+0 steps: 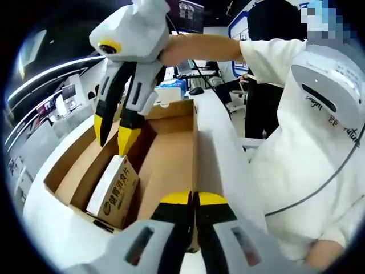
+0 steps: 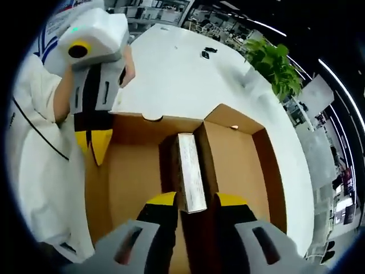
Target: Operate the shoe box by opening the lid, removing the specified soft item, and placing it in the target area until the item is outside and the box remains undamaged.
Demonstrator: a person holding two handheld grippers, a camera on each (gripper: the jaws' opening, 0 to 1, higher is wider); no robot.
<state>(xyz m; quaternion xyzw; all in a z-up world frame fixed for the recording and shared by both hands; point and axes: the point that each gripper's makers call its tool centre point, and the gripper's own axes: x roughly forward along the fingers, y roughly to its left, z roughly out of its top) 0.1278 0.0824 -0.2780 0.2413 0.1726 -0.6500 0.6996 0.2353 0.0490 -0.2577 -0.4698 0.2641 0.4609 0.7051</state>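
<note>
The right gripper [image 2: 195, 201] with its yellow-tipped jaws hangs over the open brown cardboard shoe box [image 2: 239, 160], jaws parted to a moderate gap either side of the near end of the small white-and-tan printed carton [image 2: 189, 171], not yet pinching it. In the left gripper view that same gripper [image 1: 117, 137] comes down from above, tips just at the carton's [image 1: 114, 191] top edge. The left gripper [image 1: 194, 200] sits with jaws nearly together at the box's [image 1: 171, 154] near wall, holding nothing I can make out. The carton stands on edge against the box's central fold, and the box lies on the white desk [image 2: 171, 63] near the person's side. Looks light and fairly stiff, thin card that could dent; best taken across its narrow faces near the top, gently.
</note>
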